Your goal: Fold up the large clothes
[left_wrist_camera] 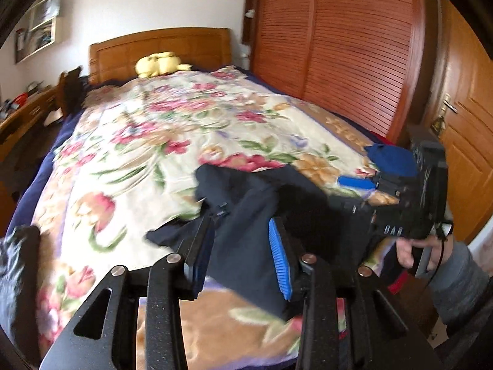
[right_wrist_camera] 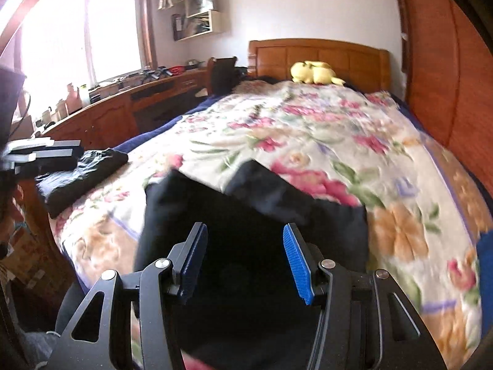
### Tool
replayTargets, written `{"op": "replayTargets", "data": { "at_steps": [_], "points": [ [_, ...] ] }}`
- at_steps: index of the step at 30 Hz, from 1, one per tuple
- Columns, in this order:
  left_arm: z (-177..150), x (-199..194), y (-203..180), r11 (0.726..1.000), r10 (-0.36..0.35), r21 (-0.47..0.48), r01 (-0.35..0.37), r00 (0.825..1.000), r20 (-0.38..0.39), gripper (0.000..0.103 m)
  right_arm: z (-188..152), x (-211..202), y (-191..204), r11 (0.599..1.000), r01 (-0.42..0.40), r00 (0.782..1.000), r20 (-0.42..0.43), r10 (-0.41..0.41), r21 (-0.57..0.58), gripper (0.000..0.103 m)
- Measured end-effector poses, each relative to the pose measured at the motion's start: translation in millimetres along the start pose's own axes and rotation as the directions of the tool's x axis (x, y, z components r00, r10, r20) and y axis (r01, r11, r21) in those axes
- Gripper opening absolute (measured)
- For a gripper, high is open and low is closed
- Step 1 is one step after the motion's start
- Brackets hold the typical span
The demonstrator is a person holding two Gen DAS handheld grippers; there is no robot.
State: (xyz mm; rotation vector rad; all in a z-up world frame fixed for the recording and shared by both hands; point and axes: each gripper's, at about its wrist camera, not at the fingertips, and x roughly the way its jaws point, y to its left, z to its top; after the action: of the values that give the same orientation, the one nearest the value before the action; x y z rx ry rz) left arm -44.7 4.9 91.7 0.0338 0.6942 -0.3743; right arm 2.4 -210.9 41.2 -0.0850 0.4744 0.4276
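A dark navy garment [left_wrist_camera: 246, 215] lies crumpled on the near end of the bed with the floral blanket [left_wrist_camera: 172, 129]. My left gripper [left_wrist_camera: 243, 231] is open, its blue-padded fingers standing on either side of a fold of the garment. My right gripper [right_wrist_camera: 243, 240] is open over the same garment [right_wrist_camera: 262, 215], which fills the gap between its fingers. In the left wrist view the right gripper [left_wrist_camera: 366, 182] shows at the right, held by a hand in a grey sleeve, with its blue pads over the garment's far edge.
A folded black garment [right_wrist_camera: 83, 172] lies at the bed's left edge. A yellow plush toy [left_wrist_camera: 160, 63] sits by the wooden headboard. A blue cloth [left_wrist_camera: 391, 157] lies at the bed's right edge. A wooden desk [right_wrist_camera: 123, 101] runs along the left, a slatted wardrobe [left_wrist_camera: 339, 46] along the right.
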Motion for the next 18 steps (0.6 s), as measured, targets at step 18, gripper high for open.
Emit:
{"op": "replayTargets", "data": {
  "at_steps": [18],
  "points": [
    [-60,-1,87,0.980,0.117,-0.152,-0.126,0.991,-0.066,0.038,75,120,53,0.974,-0.163,0.956,-0.268,0.117,-0.156,0.067]
  ]
}}
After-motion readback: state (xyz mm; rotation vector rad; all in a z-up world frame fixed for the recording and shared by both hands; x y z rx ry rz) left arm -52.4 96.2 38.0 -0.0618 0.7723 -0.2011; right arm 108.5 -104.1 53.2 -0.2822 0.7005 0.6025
